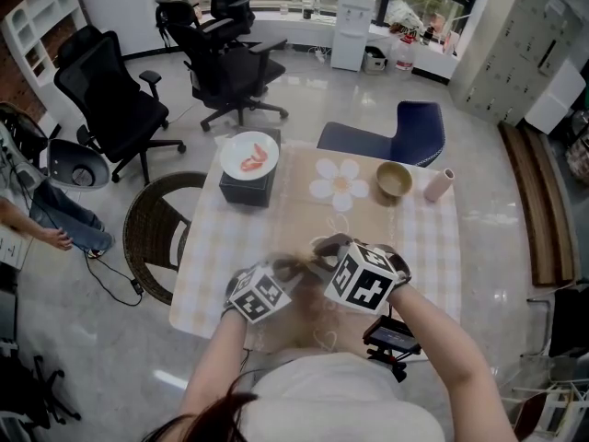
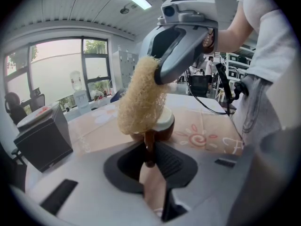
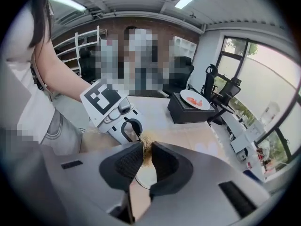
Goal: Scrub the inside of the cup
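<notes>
Head view takes in one counter (image 1: 210, 247) under a pale checked cloth. At its far left stands one black box (image 1: 247, 190) carrying one round white plate (image 1: 249, 153) with something red on it. Next along come one flat white flower-shaped mat (image 1: 338, 181), one round tan bowl (image 1: 394, 180) and one pink cylinder (image 1: 438, 184) lying on its side.

Two bare forearms reach in from the near edge and converge over the middle of the cloth, each hand carrying tongs with a marker cube.

The left tongs (image 2: 149, 150) slope down and are closed on the thin brown handle of the single cup (image 2: 167, 125). The cup is glossy brown outside and cream at the rim, and it is held just above the counter's near middle.

The right tongs (image 3: 146, 147) tilt down more steeply from above and are clamped on one loofah scrubber (image 2: 141, 97). The scrubber is a coarse, straw-coloured, fibrous oblong, and its lower end meets the cup's mouth. How deep it goes cannot be told.
</notes>
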A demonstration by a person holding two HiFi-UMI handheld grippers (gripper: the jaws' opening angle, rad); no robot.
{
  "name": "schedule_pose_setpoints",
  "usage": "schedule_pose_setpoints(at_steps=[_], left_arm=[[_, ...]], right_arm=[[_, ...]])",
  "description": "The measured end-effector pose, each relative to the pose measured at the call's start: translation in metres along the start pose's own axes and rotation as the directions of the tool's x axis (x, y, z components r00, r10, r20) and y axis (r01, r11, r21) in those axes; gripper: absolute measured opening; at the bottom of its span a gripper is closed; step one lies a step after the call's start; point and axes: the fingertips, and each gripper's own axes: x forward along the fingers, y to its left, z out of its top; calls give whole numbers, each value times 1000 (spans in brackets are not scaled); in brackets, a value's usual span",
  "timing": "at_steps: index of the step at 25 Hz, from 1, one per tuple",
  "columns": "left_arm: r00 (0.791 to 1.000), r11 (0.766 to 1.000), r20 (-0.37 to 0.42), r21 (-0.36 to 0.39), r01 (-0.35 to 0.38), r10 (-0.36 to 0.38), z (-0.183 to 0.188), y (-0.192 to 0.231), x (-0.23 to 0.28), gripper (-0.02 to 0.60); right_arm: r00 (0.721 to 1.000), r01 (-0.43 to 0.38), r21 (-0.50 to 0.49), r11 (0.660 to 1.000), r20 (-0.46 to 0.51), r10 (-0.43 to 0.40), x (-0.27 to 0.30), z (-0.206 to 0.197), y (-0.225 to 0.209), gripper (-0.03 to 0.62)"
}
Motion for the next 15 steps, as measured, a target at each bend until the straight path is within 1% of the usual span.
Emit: schedule_pose_setpoints(at_steps=[3, 6, 11, 15], left_arm=[[1000, 1000, 1, -1, 1, -1, 2, -1, 0, 61], [1000, 1000, 1, 0, 2, -2, 1, 0, 1, 62], [1000, 1000, 2, 0, 1, -1, 3, 0, -1, 62], [1000, 1000, 1, -1, 1, -1, 1, 1, 0, 61]], right_arm=[[1000, 17, -11, 1000, -8, -17, 1, -1, -7, 60], [999, 36, 17, 999, 0, -36, 3, -4, -15, 60], [998, 64, 129, 990, 15, -66, 2, -11, -34, 60], [996, 72, 256, 964, 26, -81, 3, -19, -47, 58]])
